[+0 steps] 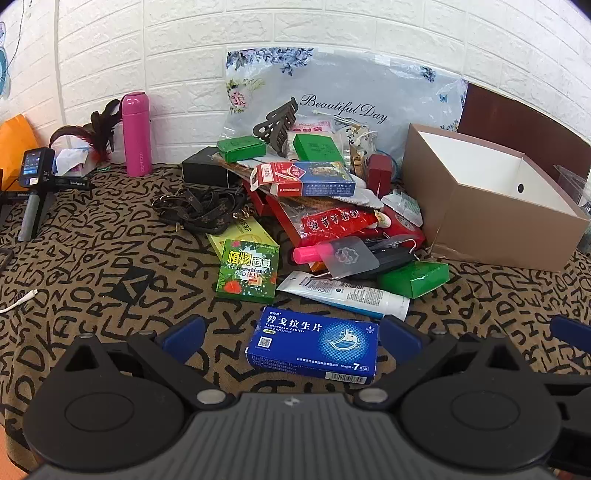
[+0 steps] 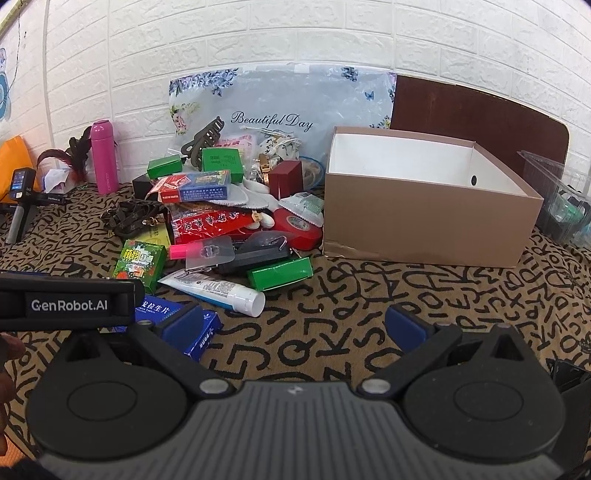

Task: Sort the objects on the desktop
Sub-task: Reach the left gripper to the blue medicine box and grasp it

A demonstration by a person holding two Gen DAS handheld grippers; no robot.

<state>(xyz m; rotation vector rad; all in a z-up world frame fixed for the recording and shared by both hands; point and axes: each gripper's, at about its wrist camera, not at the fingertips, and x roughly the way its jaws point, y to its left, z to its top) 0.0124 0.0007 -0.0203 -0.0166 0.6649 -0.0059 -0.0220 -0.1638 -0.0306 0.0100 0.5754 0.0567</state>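
The left gripper [image 1: 291, 334] stands with its blue-padded jaws wide apart; the blue tablet box [image 1: 314, 341] lies flat between them, and neither pad presses on it. The right gripper [image 2: 293, 325] is equally spread, over bare cloth with nothing between its jaws. Both work above a brown tablecloth [image 1: 110, 266] printed with black letters, soft and slightly rumpled.

Just behind the blue tablet box lies a white tube [image 1: 347, 293] with a round cap, and to the box's rear left stands a glossy green carton [image 1: 246, 269] with leaf print. Farther behind rises the pile [image 1: 314, 192] of small cartons, red foil packets, a card pack and a dark hair claw. Behind and right of the blue tablet box sits the open cardboard box [image 1: 491, 206], tan outside, white inside, with one bottom corner torn. Far left of the pile stands a matte pink bottle [image 1: 136, 134]. A white embossed brick-pattern wall [image 1: 258, 29] closes the scene.
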